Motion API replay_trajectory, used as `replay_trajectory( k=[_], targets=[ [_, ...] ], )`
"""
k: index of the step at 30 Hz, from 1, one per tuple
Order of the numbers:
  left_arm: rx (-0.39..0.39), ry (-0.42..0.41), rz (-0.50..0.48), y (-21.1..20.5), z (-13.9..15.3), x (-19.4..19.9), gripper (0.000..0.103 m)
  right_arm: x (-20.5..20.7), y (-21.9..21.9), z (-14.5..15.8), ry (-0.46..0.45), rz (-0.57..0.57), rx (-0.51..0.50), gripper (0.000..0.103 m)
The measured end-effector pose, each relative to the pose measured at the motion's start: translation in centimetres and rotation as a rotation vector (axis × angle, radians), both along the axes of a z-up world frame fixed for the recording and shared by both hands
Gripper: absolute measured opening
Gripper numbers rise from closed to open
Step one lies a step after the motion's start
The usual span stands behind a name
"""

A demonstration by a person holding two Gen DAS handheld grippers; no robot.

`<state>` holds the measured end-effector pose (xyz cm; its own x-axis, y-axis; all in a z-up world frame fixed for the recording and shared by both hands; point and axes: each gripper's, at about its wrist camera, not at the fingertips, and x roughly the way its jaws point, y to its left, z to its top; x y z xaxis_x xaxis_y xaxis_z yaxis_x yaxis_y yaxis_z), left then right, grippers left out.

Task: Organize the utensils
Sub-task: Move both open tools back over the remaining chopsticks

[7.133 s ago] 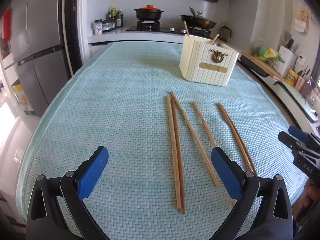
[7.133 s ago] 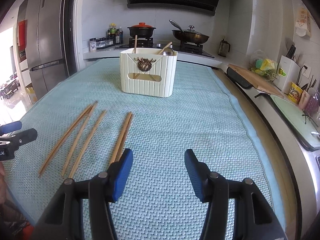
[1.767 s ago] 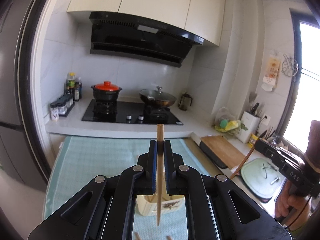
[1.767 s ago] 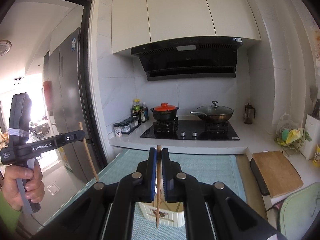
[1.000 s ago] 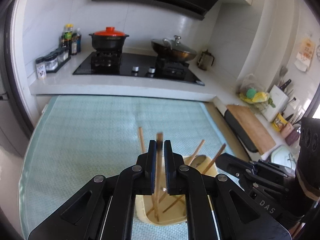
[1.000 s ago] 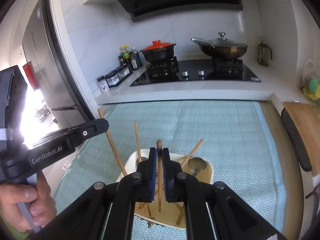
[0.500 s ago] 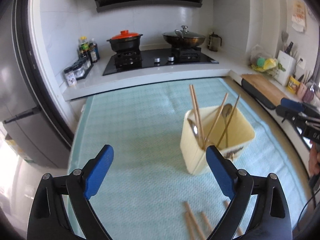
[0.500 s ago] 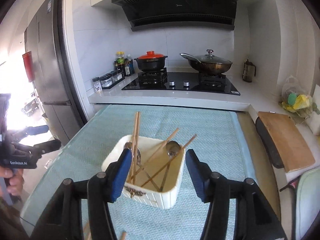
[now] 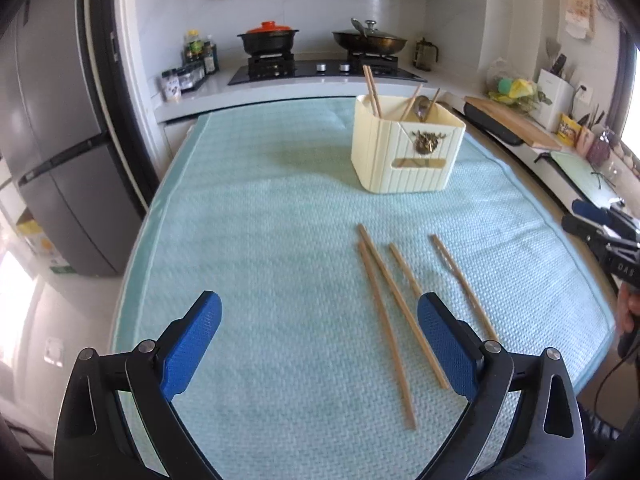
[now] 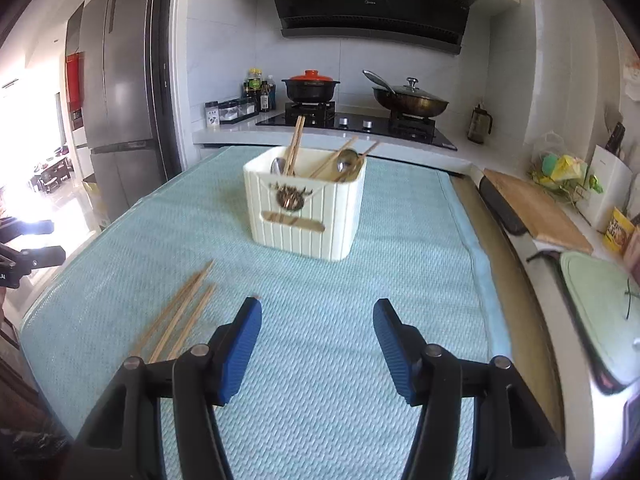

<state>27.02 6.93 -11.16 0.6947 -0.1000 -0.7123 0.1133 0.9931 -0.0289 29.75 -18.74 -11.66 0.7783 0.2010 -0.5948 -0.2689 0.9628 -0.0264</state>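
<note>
With both grippers (left gripper [image 9: 318, 338], right gripper [image 10: 317, 338]) empty, jaws apart, square your pads across one chopstick [image 9: 402, 305] at 1 o'clock, then clamp mid-length before carrying it to the holder [image 9: 406, 148].

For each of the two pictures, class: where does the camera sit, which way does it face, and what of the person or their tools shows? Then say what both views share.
Left wrist: sits behind the open left gripper, faces down the mat at four chopsticks; right gripper at the right edge.
Right wrist: sits behind the open right gripper, faces the holder; left gripper at the left edge.
Shared: holder, chopsticks, mat, stove.
</note>
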Motion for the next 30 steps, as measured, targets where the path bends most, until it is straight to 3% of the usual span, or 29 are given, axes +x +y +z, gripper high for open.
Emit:
replay_trajectory(
  k=[4, 11, 18, 30],
  targets=[
    [-0.018, -0.017, 0.043, -1.2, -2.9, -2.2, 0.099, -3.6, 0.4, -3.4, 0.025, -0.033, 0.056, 0.06],
    [-0.087, 0.029, 0.054, -2.5, -6.4, -3.6, 0.099, -7.3, 2.2, -6.4, -0.001, -0.04, 0.027, 0.06],
    [-0.032, 0.036, 0.048, -3.5, -7.5, -3.6, 0.099, -7.4, 3.7, -7.6, 0.019, -0.014, 0.023, 0.06],
    [-0.033, 0.056, 0.092, -2.3, -8.5, -3.5, 0.099, -7.3, 4.3, -8.4, 0.038, -0.016, 0.013, 0.06]
  ],
)
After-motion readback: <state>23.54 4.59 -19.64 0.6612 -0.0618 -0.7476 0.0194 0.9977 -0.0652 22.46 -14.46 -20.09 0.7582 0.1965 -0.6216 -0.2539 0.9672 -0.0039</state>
